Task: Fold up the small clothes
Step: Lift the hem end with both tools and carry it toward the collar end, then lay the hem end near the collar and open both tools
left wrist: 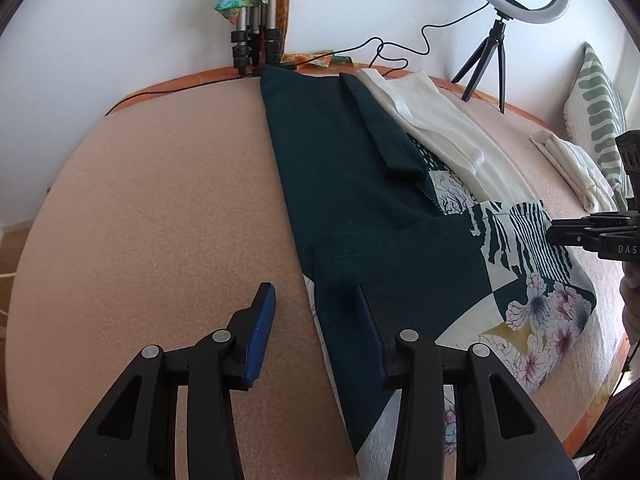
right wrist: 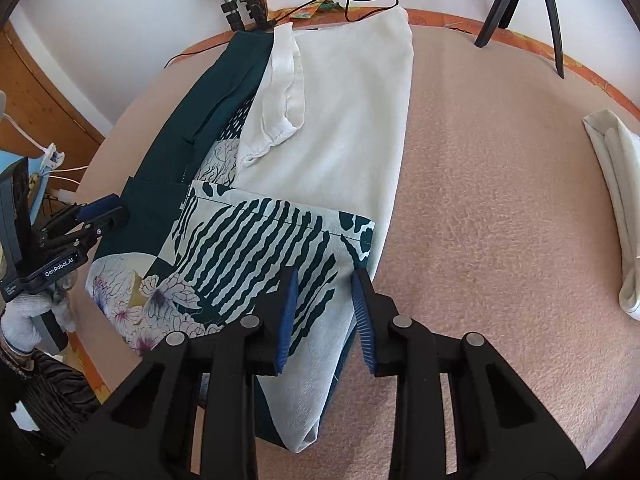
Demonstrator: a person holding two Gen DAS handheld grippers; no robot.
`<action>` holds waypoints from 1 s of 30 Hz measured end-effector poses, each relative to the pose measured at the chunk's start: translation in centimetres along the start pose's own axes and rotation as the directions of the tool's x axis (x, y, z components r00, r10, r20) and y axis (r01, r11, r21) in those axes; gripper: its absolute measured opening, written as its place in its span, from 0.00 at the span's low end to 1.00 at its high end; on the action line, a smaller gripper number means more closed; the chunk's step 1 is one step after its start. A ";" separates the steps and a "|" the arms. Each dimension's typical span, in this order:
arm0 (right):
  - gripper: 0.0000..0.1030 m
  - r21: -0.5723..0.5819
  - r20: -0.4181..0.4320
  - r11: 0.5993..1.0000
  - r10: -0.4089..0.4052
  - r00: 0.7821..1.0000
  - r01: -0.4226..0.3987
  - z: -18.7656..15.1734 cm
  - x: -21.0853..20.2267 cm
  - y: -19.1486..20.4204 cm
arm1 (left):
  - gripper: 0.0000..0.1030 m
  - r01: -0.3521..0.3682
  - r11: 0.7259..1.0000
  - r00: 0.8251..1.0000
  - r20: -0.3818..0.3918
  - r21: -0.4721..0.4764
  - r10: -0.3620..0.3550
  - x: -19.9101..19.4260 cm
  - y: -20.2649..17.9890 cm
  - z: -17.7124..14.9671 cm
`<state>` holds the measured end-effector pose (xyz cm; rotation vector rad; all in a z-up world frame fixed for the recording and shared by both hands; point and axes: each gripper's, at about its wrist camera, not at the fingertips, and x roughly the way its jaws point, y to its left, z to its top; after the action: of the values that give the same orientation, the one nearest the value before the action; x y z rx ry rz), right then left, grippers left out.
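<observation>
A dark green and white patterned garment [left wrist: 360, 208] lies lengthwise on the pink padded table [left wrist: 160, 200], partly folded, with a plain white part [left wrist: 440, 128] along its far side. My left gripper [left wrist: 316, 300] is open, its fingers straddling the garment's left edge near the bottom. My right gripper [right wrist: 324, 280] is open over the striped patterned part [right wrist: 256, 248] at the garment's right edge; white cloth lies between its fingers. The right gripper also shows in the left wrist view [left wrist: 592, 236], and the left gripper in the right wrist view [right wrist: 100, 212].
A folded white cloth [right wrist: 616, 208] lies at the table's right side, also in the left wrist view [left wrist: 572, 168]. A ring light on a small black tripod [left wrist: 492, 52], silver tripod legs [left wrist: 252, 40] and a cable stand at the table's far edge. A green patterned cushion [left wrist: 600, 112] is far right.
</observation>
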<state>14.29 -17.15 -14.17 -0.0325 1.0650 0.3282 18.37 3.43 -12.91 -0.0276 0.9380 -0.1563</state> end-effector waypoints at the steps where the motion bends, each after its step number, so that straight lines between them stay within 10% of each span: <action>1: 0.27 0.006 0.000 1.000 -0.021 1.000 0.021 0.1 -0.1 -0.2 | 0.38 -0.006 1.000 1.000 0.006 -0.016 0.007 -0.1 0.5 0.2; 13: 0.30 0.089 0.172 0.996 0.008 0.985 -0.024 6.5 -4.1 -3.5 | 0.45 0.112 0.988 0.987 0.129 -0.106 -0.098 -1.2 4.3 7.1; 16: 0.42 0.087 0.177 0.994 0.046 0.983 -0.062 9.6 -3.2 -4.7 | 0.56 0.148 0.984 0.982 0.135 -0.102 -0.134 0.0 4.9 9.5; 30: 0.42 0.179 0.200 0.977 0.075 0.977 -0.112 20.1 4.4 -10.2 | 0.57 0.194 0.960 0.978 0.110 -0.202 -0.175 9.2 8.2 17.6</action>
<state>36.27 -22.03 -9.46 0.2171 0.9028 0.3070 38.85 9.46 -10.62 -0.3181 0.8572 -0.2259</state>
